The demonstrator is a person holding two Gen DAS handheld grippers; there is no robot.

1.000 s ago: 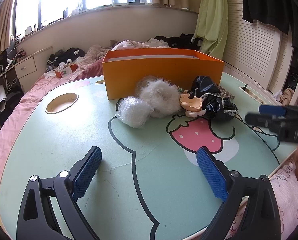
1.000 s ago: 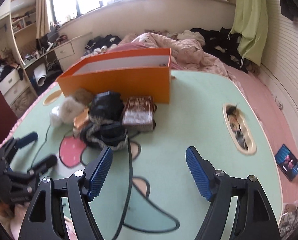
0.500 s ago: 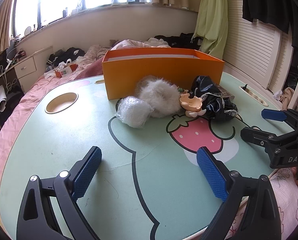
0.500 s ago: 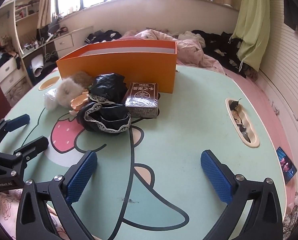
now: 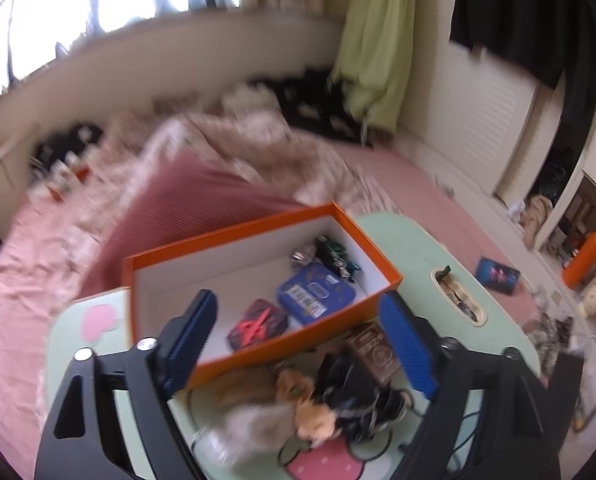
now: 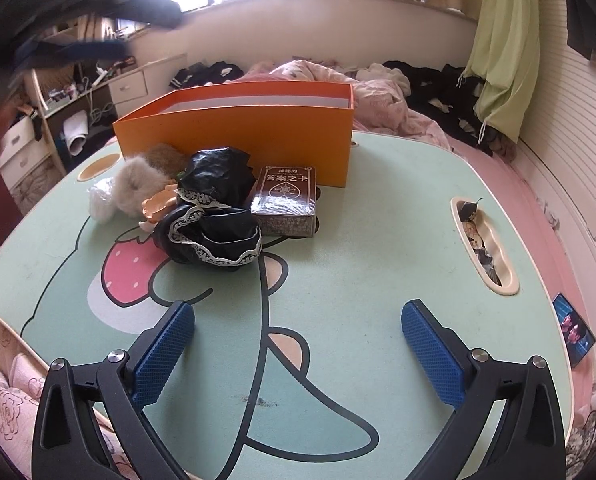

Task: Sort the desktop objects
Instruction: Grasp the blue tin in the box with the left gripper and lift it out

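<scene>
An orange box (image 5: 382, 258) (image 6: 258, 136) stands at the far side of the green cartoon table (image 6: 358, 240). Inside it lie a blue tin (image 5: 316, 298), a red-and-black pouch (image 5: 258, 326) and a dark toy car (image 5: 338, 256). In front of it lie a brown card box (image 6: 286, 200) (image 5: 374, 356), a black lace-trimmed garment (image 6: 214, 220), fluffy fur balls (image 6: 138, 188) and a small orange figure (image 6: 158, 208). My left gripper (image 5: 298, 344) is open, raised high above the box and pile. My right gripper (image 6: 298, 344) is open and empty, low over the table's near side.
A slot (image 6: 482, 248) in the table's right side holds small items. A round cup recess (image 6: 92, 172) sits at the far left. A bed with pink bedding (image 5: 178, 168) lies behind the table. A phone-like card (image 6: 574, 332) lies off the right edge.
My left gripper has risen sharply and swung over the orange box, now looking down into it; the view is blurred. My right gripper has hardly moved and stays open.
</scene>
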